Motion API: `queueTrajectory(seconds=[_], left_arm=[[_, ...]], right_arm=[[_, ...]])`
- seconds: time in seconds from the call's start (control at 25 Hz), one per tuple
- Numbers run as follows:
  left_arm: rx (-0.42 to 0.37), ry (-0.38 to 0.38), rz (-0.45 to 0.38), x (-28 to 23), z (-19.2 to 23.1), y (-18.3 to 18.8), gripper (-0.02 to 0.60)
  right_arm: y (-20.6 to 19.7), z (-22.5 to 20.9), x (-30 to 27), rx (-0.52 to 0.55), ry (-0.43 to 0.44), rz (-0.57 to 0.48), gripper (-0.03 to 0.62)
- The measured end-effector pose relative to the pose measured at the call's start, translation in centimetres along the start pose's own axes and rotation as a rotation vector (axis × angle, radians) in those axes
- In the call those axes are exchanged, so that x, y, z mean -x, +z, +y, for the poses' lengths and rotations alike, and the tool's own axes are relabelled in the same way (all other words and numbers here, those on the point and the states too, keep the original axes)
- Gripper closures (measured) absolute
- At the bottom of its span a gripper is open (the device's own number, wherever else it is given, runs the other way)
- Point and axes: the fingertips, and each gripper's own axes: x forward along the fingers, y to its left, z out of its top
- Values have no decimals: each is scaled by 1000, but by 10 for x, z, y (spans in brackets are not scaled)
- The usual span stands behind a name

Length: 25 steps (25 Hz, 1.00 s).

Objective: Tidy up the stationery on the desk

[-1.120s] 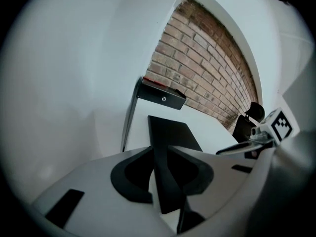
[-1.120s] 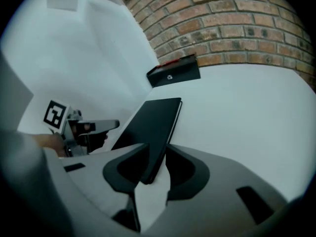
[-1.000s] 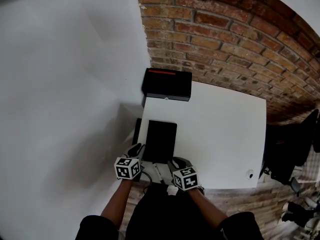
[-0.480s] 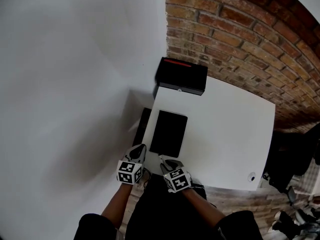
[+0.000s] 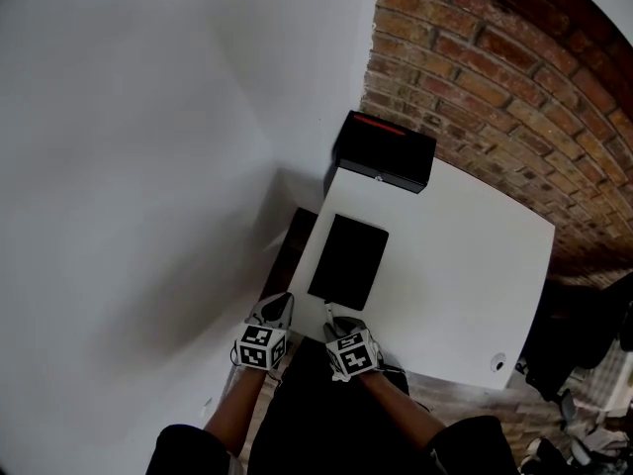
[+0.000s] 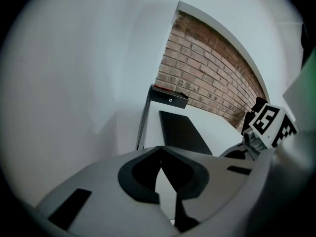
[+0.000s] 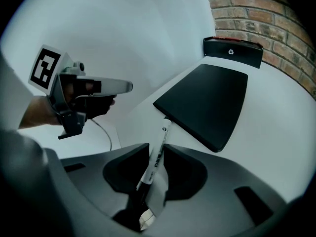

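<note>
Grips a white marker (image 7: 162, 132) in the jaws of the right gripper (image 7: 156, 149), its end near the black pad (image 7: 207, 100) on the white bench (image 7: 276, 127). Shows the left gripper (image 6: 160, 149) beside the bench's near-left corner, jaws just closed together on nothing.

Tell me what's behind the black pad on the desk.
A black box with a red strip on top stands behind the black pad, at the desk's far edge by the brick wall. Its closed front hides whatever is inside.
</note>
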Motion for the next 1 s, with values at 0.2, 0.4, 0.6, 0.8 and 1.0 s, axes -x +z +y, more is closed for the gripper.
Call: queueTrajectory(seconds=[0.2, 0.4, 0.6, 0.8, 1.0], left_arm=[[-6, -1, 1, 5, 0, -6, 566], [-5, -4, 1, 7, -4, -9, 566], [-12, -6, 3, 6, -8, -8, 566], [-22, -12, 2, 3, -8, -2, 566], [-39, -22, -1, -4, -11, 4, 566]], right_arm=[[1, -1, -2, -12, -16, 5, 497], [-1, -3, -2, -35, -20, 14, 497], [-2, -6, -1, -57, -20, 20, 500], [-2, -3, 2, -57, -1, 13, 511], [8, -3, 10, -90, 22, -30, 511]])
